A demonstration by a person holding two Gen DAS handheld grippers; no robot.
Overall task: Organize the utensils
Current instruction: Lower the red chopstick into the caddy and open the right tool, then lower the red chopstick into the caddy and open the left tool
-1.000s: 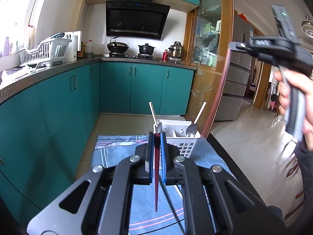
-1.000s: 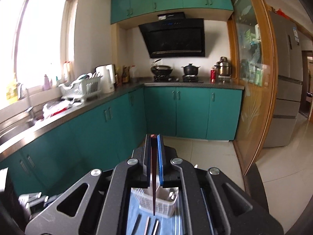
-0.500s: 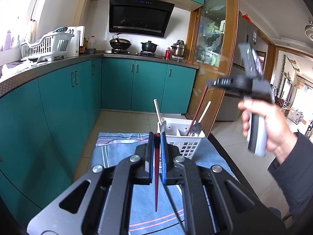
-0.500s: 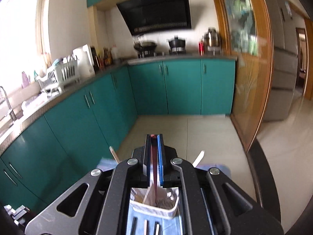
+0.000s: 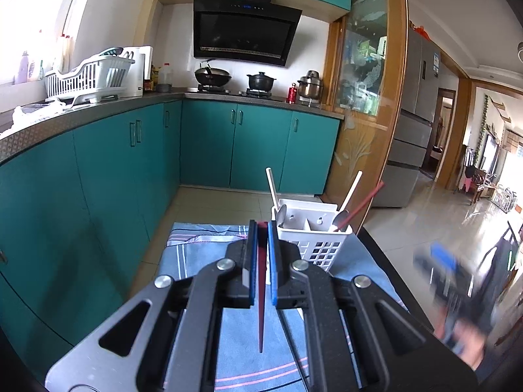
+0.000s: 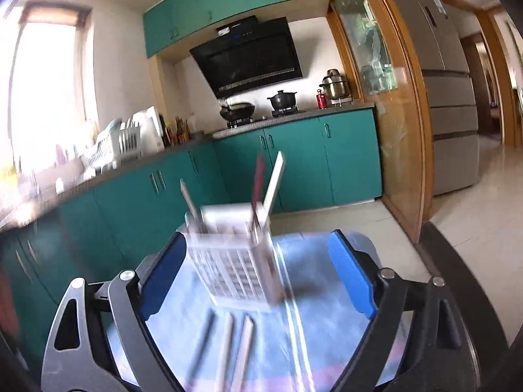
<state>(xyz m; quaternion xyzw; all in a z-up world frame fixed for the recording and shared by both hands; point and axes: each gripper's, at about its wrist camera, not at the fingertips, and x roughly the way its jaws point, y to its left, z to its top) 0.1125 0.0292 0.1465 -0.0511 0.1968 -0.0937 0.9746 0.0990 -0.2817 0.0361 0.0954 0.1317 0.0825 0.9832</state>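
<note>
Left wrist view: the left gripper point(image 5: 260, 261) has its jaws pinched nearly together on a dark red chopstick point(image 5: 261, 297), whose thin end hangs down toward the camera over the blue striped cloth point(image 5: 196, 258). The person probably holds it this way so it can be carried to the white utensil caddy point(image 5: 312, 228) just beyond the fingertips and dropped in end first. In the caddy's right-hand compartment lean a second red chopstick point(image 5: 362, 203) and a pale-handled spoon point(image 5: 346, 201), while another pale-handled utensil point(image 5: 273, 187) stands in its left compartment; sorting by compartment seems to be the aim.

In the right wrist view the right gripper point(image 6: 258, 281) stands wide open with nothing between its blue pads, the caddy point(image 6: 235, 261) blurred straight ahead of it. On the cloth in front of the caddy lie three more sticks point(image 6: 228, 343), still to be gathered.

Compared with a second ago, the right gripper's jaws have just been opening: then they clamped a red chopstick high above the caddy, and that chopstick is now in the caddy. The right gripper has dropped low beside the caddy, seen only as a blur point(image 5: 454, 290) in the left view. The left gripper has barely shifted.
</note>
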